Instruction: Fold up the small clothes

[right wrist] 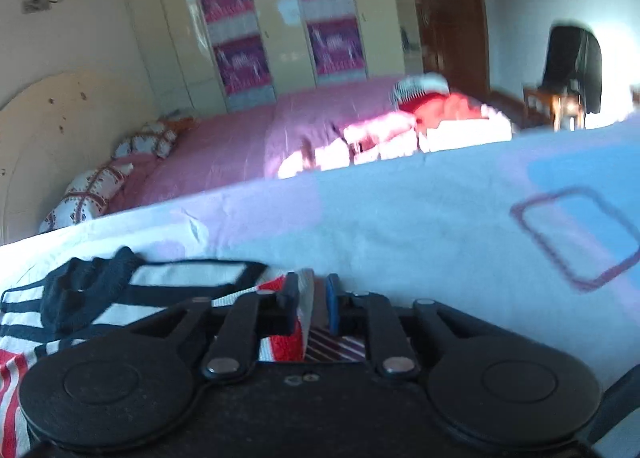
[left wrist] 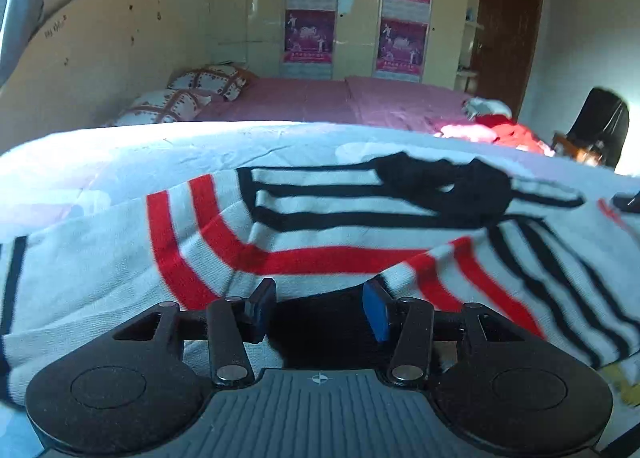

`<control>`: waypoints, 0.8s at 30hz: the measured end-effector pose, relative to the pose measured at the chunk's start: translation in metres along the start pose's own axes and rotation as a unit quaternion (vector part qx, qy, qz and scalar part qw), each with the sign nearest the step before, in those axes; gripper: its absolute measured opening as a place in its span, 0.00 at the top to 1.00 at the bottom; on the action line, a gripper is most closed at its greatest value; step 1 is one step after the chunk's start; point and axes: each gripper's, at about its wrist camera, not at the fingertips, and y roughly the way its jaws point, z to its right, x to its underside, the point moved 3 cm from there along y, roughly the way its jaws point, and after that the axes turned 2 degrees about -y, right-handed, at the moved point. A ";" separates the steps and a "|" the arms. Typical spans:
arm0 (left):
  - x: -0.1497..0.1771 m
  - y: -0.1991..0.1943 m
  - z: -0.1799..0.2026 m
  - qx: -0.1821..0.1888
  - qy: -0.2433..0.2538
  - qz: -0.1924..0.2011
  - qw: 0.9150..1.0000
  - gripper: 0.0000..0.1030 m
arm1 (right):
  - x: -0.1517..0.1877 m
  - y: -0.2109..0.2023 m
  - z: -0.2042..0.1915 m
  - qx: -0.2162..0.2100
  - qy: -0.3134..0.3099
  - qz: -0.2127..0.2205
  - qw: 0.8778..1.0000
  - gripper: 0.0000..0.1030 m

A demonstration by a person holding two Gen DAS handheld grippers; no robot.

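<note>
A small white knit garment (left wrist: pixel 320 234) with red and black stripes and a black collar lies partly folded on a pale blue sheet (left wrist: pixel 160 150). My left gripper (left wrist: pixel 318 306) is open at its near edge, jaws wide apart, with nothing between them. In the right wrist view the garment (right wrist: pixel 120 298) lies at the lower left. My right gripper (right wrist: pixel 310 302) is shut on a red-and-white striped edge of the garment, the cloth pinched between its fingers.
Behind the blue sheet lies a bed with a pink cover (left wrist: pixel 312 102), two patterned pillows (left wrist: pixel 172 102) and a pile of red clothes (right wrist: pixel 440 106). A chair with a dark garment (right wrist: pixel 572 70) stands at the right. Cupboards with posters (left wrist: pixel 312 6) line the far wall.
</note>
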 end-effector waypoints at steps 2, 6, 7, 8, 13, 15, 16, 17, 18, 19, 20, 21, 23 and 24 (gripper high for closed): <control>-0.001 0.002 -0.002 0.001 -0.009 0.000 1.000 0.51 | 0.013 0.014 -0.006 0.005 -0.039 -0.056 0.998 0.88; -0.007 0.003 -0.004 -0.002 -0.015 -0.013 1.000 0.43 | 0.008 -0.007 -0.011 0.011 -0.042 -0.028 0.999 0.86; -0.006 0.001 -0.004 -0.006 -0.013 -0.014 1.000 0.41 | 0.008 -0.015 -0.014 0.010 -0.045 -0.016 0.999 0.85; -0.005 0.001 -0.005 -0.006 -0.014 -0.013 1.000 0.41 | 0.008 -0.023 -0.019 0.009 -0.051 -0.006 0.999 0.84; -0.001 -0.004 -0.006 -0.008 -0.013 -0.007 1.000 0.39 | 0.027 -0.020 -0.031 0.027 -0.085 -0.054 0.995 0.80; -0.002 -0.016 -0.012 -0.008 -0.024 -0.002 1.000 0.38 | 0.024 -0.034 -0.036 0.017 -0.082 -0.047 0.995 0.79; 0.000 -0.025 -0.018 -0.011 -0.031 0.005 0.999 0.38 | 0.023 -0.043 -0.040 0.010 -0.085 -0.033 0.996 0.79; 0.003 -0.037 -0.029 -0.014 -0.044 0.014 0.999 0.38 | 0.024 -0.051 -0.044 0.006 -0.091 -0.024 0.996 0.79; 0.008 -0.052 -0.044 -0.013 -0.059 0.028 0.998 0.38 | 0.026 -0.061 -0.049 0.002 -0.098 -0.014 0.995 0.78; 0.014 -0.067 -0.061 -0.018 -0.074 0.043 0.996 0.38 | 0.028 -0.068 -0.054 -0.005 -0.101 -0.009 0.995 0.77; 0.022 -0.082 -0.080 -0.029 -0.089 0.054 0.994 0.38 | 0.031 -0.075 -0.058 -0.014 -0.102 -0.008 0.995 0.77; 0.030 -0.097 -0.102 -0.040 -0.109 0.063 0.991 0.38 | 0.035 -0.081 -0.061 -0.019 -0.101 -0.009 0.995 0.76; 0.050 -0.126 -0.161 -0.073 -0.173 0.081 0.979 0.39 | 0.044 -0.090 -0.068 -0.024 -0.100 -0.014 0.995 0.75; 0.059 -0.137 -0.188 -0.089 -0.207 0.085 0.971 0.39 | 0.049 -0.094 -0.073 -0.027 -0.098 -0.018 0.995 0.75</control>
